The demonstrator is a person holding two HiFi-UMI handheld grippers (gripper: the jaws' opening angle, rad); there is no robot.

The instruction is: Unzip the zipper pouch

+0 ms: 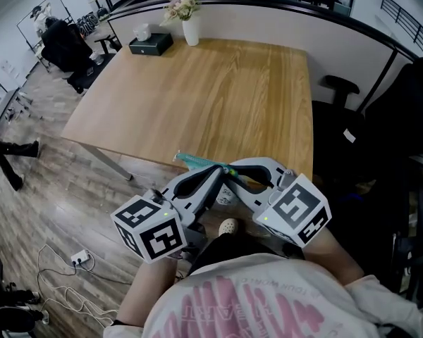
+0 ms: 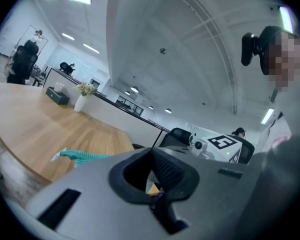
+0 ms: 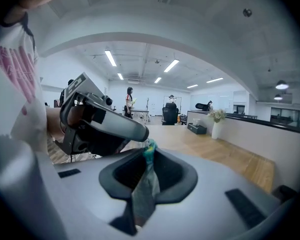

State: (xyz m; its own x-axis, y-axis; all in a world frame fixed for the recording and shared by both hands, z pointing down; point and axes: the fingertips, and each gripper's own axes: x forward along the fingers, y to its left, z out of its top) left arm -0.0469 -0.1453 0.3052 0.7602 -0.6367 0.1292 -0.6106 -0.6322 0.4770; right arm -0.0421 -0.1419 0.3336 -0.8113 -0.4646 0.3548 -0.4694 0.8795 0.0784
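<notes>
Teal zipper pouch (image 1: 194,161) sits clamped between the right gripper's (image 3: 147,166) jaws. Just beside them, the left gripper's (image 2: 155,184) jaws are pinched together on its small dark tab, at the wooden counter's (image 1: 218,97) near edge.

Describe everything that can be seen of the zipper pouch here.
The zipper pouch is mostly hidden between the two grippers, held at the wooden table's near edge. A teal zipper strip sticks out leftward in the head view. The right gripper pinches a thin, limp greyish fold topped with teal. The left gripper is shut beside it; what it pinches is unclear.
</notes>
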